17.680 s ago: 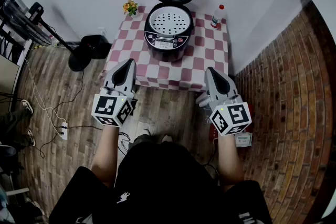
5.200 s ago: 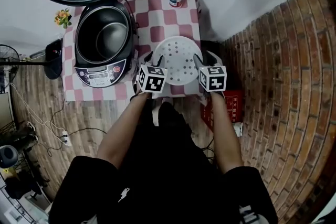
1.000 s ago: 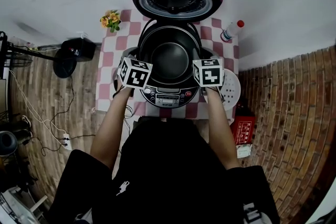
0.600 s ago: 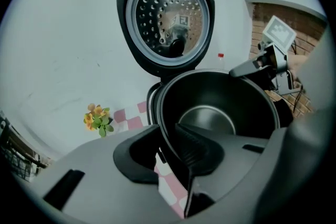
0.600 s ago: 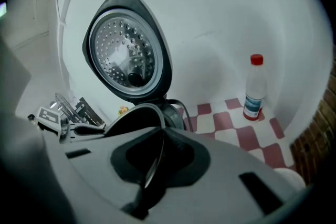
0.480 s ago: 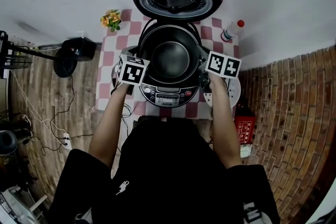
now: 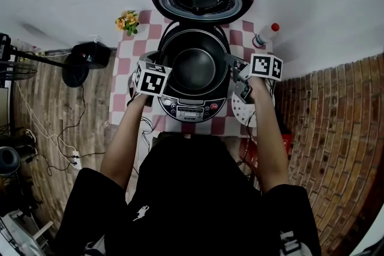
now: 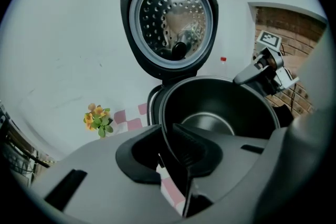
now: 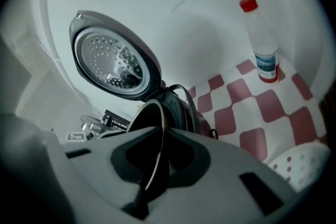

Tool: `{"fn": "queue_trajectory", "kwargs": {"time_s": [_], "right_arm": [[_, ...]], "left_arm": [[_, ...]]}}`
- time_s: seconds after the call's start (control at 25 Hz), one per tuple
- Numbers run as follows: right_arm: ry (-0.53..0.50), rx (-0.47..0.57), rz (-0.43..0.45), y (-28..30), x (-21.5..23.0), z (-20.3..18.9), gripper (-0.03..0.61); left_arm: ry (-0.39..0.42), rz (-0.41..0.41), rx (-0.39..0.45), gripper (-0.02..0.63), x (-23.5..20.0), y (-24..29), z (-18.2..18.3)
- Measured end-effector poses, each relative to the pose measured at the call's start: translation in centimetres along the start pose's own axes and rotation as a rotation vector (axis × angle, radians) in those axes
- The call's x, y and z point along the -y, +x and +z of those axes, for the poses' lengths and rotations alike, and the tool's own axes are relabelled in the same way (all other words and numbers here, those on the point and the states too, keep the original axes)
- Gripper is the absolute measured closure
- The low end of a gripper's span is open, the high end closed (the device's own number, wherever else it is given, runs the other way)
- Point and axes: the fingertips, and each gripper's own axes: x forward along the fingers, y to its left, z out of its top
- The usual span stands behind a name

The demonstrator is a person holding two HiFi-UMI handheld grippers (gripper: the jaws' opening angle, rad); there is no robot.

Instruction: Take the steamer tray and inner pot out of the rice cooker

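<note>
Both tools [image 8: 170, 136] [image 9: 157, 144] just closed onto inner pot [image 7: 193, 66] rim.

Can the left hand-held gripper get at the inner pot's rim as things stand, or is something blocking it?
Most likely yes. The left hand-held gripper has just been closing its jaws with the rim of the inner pot between them; the lid stands open, and the steamer tray is already out on the table.

The steamer tray [image 7: 238, 112] is half hidden beneath the right forearm [image 7: 268, 129].
</note>
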Motion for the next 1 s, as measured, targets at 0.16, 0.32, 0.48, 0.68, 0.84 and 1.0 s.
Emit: {"fn": "queue_trajectory", "kwargs": {"time_s": [0.16,0.32,0.48,0.68,0.84,1.0], "right_arm": [[0.012,0.027,0.027,-0.2,-0.1,0.1,0.561],[0.128,0.082,0.146,-0.6,-1.1,0.7,0.566],[0.228,0.11,0.246,-0.9,-0.8,0.6,0.568],[0.228,0.119,0.277,-1.1,-0.3,0.4,0.569],[0.2,0.107,0.278,-1.2,-0.2,0.3,0.569],[0.2,0.094,0.292,-1.2,-0.6,0.0,0.569]], "left_arm": [[0.012,-0.008,-0.003,0.513,0.3,0.1,0.0],[0.036,-0.024,-0.013,0.456,0.5,0.3,0.0],[-0.016,-0.058,-0.01,0.453,0.5,0.2,0.0],[-0.02,-0.097,-0.02,0.426,-0.2,-0.1,0.7],[0.09,-0.085,-0.067,0.417,-0.2,0.8,1.0],[0.129,-0.029,-0.097,0.491,-0.6,1.4,0.8]]}}
